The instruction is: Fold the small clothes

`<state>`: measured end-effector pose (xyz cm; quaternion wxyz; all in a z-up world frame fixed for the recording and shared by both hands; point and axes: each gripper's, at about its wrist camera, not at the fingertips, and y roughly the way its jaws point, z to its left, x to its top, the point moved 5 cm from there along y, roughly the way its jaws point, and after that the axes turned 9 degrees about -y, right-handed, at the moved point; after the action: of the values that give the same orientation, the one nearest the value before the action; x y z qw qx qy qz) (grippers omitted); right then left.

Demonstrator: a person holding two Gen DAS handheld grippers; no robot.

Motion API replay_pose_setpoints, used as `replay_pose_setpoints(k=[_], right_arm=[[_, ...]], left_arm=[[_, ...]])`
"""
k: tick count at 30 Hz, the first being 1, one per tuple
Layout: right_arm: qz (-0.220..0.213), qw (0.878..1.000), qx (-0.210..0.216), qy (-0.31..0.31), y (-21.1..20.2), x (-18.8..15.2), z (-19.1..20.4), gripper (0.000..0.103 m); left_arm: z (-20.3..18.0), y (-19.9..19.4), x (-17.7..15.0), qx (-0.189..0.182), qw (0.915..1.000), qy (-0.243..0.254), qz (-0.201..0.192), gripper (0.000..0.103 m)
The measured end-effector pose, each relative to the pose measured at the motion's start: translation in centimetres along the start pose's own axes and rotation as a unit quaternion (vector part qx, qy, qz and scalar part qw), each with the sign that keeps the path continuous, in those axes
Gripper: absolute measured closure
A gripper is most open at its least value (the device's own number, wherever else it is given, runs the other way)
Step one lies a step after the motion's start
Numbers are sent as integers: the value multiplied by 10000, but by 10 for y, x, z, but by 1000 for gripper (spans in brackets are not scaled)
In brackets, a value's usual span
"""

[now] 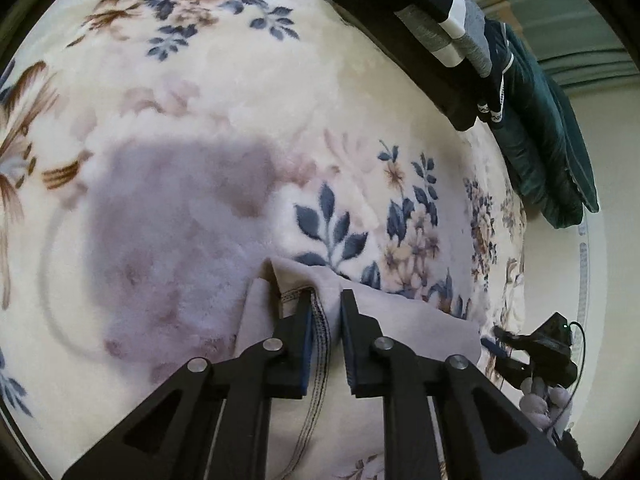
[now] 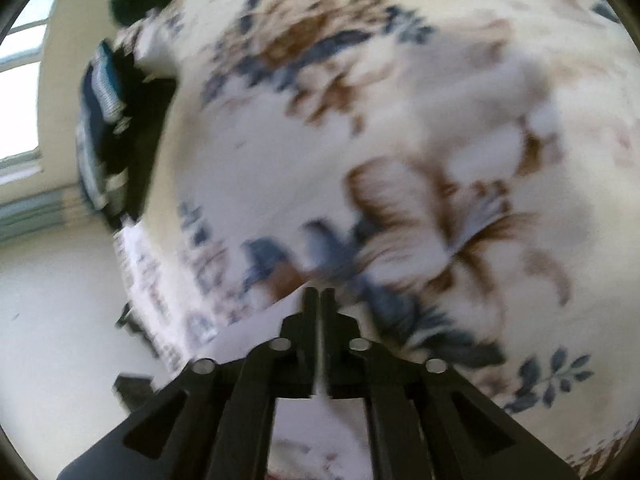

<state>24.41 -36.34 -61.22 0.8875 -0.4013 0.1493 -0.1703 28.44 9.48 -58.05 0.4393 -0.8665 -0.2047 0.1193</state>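
A small pale lilac garment (image 1: 404, 316) with a stitched hem hangs over the floral blanket (image 1: 224, 92). My left gripper (image 1: 326, 296) is shut on its hemmed edge, with cloth bunched between the fingers. In the blurred right wrist view my right gripper (image 2: 319, 294) has its jaws nearly together on a thin pale strip of the same garment (image 2: 256, 328), above the blanket (image 2: 400, 120). My right gripper also shows in the left wrist view (image 1: 496, 338), at the garment's far corner.
A stack of folded dark, grey and white clothes (image 1: 424, 8) lies at the blanket's far edge, with a dark teal quilt (image 1: 548, 152) beside it. The stack also shows in the right wrist view (image 2: 108, 128). A window (image 2: 24, 60) is at the left.
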Motion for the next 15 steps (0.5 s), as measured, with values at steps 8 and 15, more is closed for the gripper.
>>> replay_pose_setpoints(k=[8,15], right_arm=[[211,9935,-801,-781,35,-25,24,97],[-2,9940,-1025,-389,36,-14,7,98]], left_arm=[[-3,0,-2,62,9999,46,-90,94],[8,10,0,62,10000,18,39,92]])
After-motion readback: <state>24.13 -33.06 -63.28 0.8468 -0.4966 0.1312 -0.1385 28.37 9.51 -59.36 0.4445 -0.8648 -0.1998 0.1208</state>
